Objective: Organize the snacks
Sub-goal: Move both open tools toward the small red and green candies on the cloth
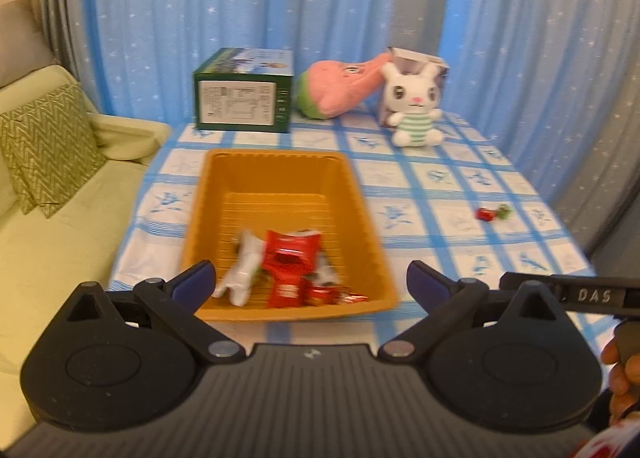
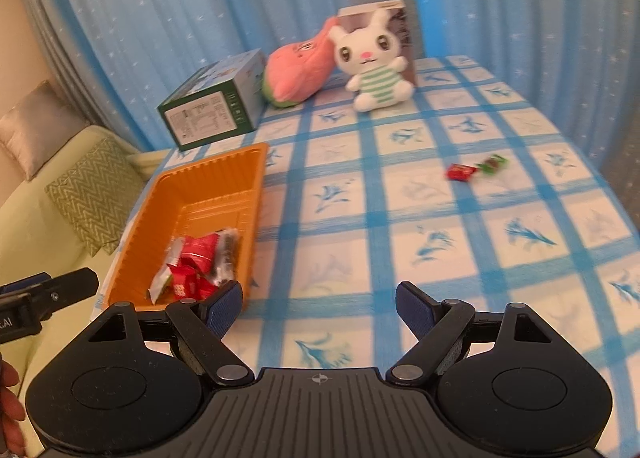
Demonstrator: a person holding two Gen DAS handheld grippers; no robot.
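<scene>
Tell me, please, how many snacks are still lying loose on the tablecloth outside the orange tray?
2: a red-wrapped candy and a green-wrapped candy, lying side by side on the checked tablecloth, well right of the orange tray. More could be hidden behind the plush toys.

Orange plastic tray is sitting on the checked cloth, straight ahead of the left jaws and off to the left of the right jaws. Wrapped snacks are lying heaped at its near end: red packets, a white one, a dark one, overlapping, details blurred. Two loose sweets are lying outside the tray, well ahead of the right jaws: a red one touching or just beside a green one.
</scene>
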